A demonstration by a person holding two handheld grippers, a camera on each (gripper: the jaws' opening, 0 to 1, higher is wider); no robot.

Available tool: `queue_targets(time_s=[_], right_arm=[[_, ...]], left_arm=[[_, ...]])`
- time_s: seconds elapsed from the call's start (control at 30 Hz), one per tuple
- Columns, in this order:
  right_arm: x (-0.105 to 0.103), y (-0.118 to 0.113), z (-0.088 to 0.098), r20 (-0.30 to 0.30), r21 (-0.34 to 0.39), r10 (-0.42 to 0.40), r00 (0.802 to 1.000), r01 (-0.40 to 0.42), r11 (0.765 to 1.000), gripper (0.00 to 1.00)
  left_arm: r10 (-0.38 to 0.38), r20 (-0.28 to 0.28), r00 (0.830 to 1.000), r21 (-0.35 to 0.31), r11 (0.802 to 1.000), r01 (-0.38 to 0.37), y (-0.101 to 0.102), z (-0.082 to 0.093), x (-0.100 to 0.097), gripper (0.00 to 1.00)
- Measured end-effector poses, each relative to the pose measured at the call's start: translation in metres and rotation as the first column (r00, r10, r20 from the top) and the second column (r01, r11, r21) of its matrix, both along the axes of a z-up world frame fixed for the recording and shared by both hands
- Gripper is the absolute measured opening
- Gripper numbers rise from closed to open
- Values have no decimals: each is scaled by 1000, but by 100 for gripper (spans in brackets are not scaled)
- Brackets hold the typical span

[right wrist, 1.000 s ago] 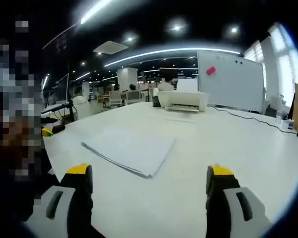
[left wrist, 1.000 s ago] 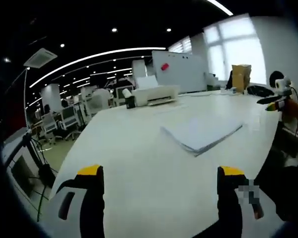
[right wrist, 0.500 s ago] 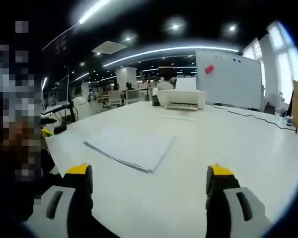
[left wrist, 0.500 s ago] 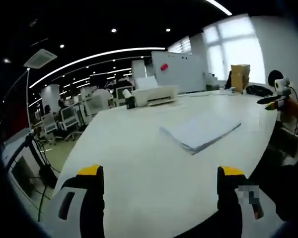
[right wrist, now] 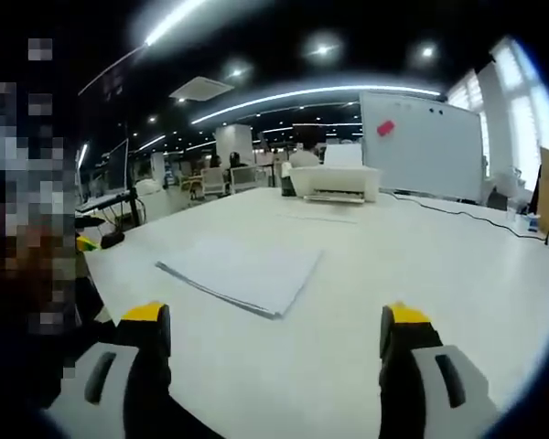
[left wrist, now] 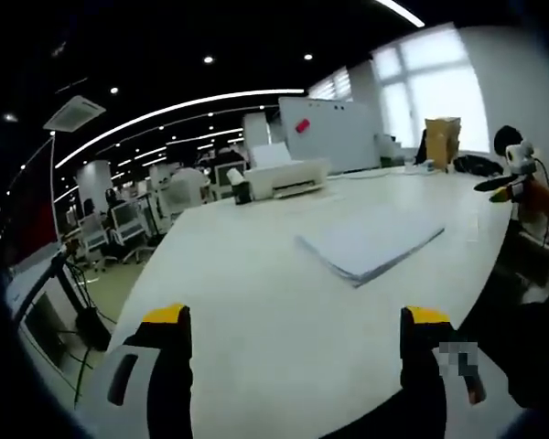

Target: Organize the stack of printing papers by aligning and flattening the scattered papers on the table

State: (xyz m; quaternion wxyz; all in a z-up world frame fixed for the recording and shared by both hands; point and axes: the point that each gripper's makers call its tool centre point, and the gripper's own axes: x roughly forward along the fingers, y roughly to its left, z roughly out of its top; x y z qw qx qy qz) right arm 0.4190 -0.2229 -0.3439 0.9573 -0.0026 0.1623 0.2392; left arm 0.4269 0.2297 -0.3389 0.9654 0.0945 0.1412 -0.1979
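Note:
A flat stack of white printing paper lies on the white table, ahead and to the right of my left gripper. That gripper hangs open above the table's near part, jaws wide apart with nothing between them. In the right gripper view the same stack lies ahead and slightly left of my right gripper, which is also open and apart from the paper. The stack's edges look roughly aligned, with the sheets slightly fanned along the near edge. The other gripper shows at the far right of the left gripper view.
A white printer stands at the table's far end, with a whiteboard behind it. A cardboard box stands near the window. A black cable runs across the table's right side. Office chairs and desks fill the background.
Both views have shifted only slightly; the paper stack and both grippers' jaws stay as they were.

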Motion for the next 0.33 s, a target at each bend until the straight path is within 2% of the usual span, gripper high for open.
queue_targets(time_s=[0.23, 0.33], right_arm=[[1, -2, -1, -3, 7, -8, 1000, 8, 1000, 90], [2, -2, -1, -2, 11, -9, 1000, 9, 1000, 90]], left_arm=[[-5, -6, 1000, -10, 1000, 4, -4, -2, -1, 97], [-8, -10, 1000, 8, 1000, 8, -5, -3, -1, 97]])
